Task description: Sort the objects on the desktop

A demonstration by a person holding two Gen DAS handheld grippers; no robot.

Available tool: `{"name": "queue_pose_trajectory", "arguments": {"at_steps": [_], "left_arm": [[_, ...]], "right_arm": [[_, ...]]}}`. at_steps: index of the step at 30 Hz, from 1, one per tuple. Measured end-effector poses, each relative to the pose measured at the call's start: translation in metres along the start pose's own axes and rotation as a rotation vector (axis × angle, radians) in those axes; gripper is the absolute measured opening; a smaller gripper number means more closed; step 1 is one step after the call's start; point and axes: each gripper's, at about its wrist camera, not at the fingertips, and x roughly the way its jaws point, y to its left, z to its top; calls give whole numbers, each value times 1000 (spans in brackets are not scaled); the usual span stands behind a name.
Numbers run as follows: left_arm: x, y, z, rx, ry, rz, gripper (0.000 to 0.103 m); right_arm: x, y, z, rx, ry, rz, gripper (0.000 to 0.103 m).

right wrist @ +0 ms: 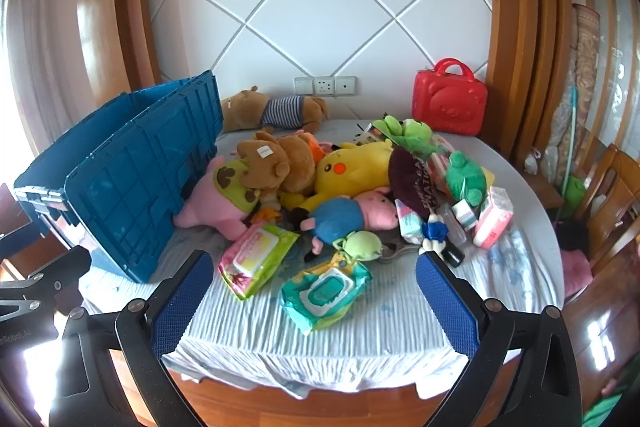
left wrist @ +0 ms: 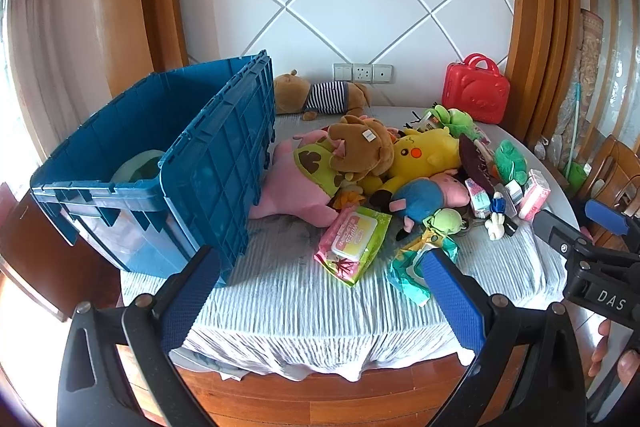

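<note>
A blue crate (left wrist: 160,163) (right wrist: 120,167) stands at the table's left. A heap of plush toys lies beside it: a pink plush (left wrist: 296,183), a brown plush (left wrist: 360,147), a yellow Pikachu (left wrist: 424,151) (right wrist: 356,167) and a blue-and-pink pig (left wrist: 428,195). A pink wipes pack (left wrist: 352,243) (right wrist: 256,257) and a green wipes pack (right wrist: 324,293) lie in front. My left gripper (left wrist: 320,291) is open and empty above the table's front edge. My right gripper (right wrist: 316,295) is open and empty, also at the front edge.
A red case (left wrist: 476,91) (right wrist: 448,99) stands at the back right by the wall. A striped-shirt bear (left wrist: 320,95) lies at the back. Small packs and a green plush (right wrist: 466,179) lie right of the heap. Wooden chairs (right wrist: 608,195) stand at the right.
</note>
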Motion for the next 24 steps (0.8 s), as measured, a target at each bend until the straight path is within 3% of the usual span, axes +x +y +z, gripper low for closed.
{"name": "queue_pose_trajectory", "arguments": {"at_steps": [24], "left_arm": [[4,1,-1,6,27,-8,103]], "right_arm": [[0,6,-2,-24,11,-12,103]]}}
